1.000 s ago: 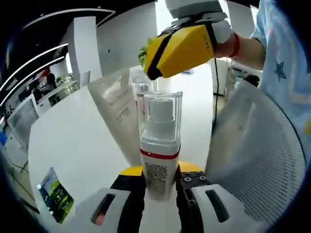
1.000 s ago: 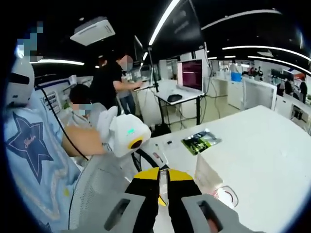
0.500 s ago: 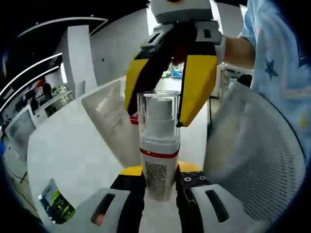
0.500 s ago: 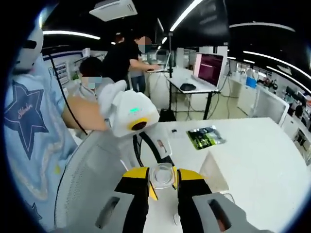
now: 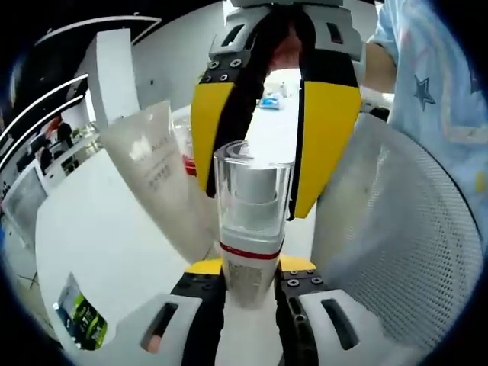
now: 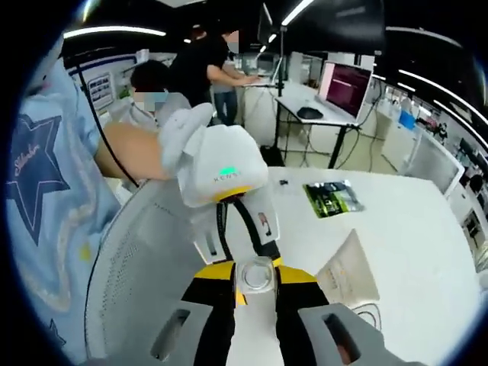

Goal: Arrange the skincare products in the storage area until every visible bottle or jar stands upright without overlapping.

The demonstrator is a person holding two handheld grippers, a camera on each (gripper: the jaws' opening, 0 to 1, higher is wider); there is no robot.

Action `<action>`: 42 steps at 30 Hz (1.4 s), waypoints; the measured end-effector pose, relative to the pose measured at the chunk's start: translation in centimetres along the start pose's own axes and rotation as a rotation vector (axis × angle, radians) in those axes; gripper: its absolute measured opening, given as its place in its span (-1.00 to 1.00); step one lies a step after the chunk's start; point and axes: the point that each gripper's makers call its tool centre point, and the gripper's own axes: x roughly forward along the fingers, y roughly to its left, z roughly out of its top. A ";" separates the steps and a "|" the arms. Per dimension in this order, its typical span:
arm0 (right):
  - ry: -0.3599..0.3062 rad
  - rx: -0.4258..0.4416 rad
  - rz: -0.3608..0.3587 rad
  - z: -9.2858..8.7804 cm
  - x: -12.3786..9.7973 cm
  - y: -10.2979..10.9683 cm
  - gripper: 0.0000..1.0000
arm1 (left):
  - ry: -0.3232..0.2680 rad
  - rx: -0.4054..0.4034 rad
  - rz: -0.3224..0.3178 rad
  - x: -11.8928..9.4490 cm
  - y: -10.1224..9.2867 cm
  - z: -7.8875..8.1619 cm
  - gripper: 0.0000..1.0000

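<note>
A: Okay, quick status?

B: Left gripper (image 5: 248,293) is clamped on the lower body of a pump bottle (image 5: 252,221), clear cap on top, red band under it, held upright between its jaws. Right gripper (image 5: 276,114) comes at it from the far side, yellow jaws spread wide and straddling the clear cap, one on each side. Whether they touch it I cannot tell.

A: And from the right gripper view?

B: The right gripper (image 6: 255,293) looks down on the cap, which sits right between its jaw tips, with the left gripper (image 6: 217,171) just beyond, white body, a hand behind it.

A: Anything else near?

B: A white tube (image 5: 158,179) leans just left of the bottle, seemingly on the white table (image 5: 84,229). A white mesh basket (image 5: 396,252) sits to the right of the left gripper, its wall close by. Behind the tube there's something with a red cap, too hidden to name.

A: Progress?

B: Early, I'd say. Bottle is in the air, not yet stood anywhere. Tube is tilted, not upright. Looks like a handover or a regrip, then placing is left.
</note>
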 end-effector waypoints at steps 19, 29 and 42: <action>0.274 -0.134 -0.109 -4.4 2.6 -1.7 -0.75 | 0.208 0.051 0.086 0.9 1.5 -4.0 -0.62; 0.247 -0.080 -0.082 -4.4 2.6 -2.3 -0.74 | 0.205 0.038 0.092 0.7 1.6 -4.0 -0.63; 0.255 -0.059 -0.079 -4.9 2.0 -2.4 -0.73 | 0.226 0.031 0.096 0.7 1.7 -4.5 -0.63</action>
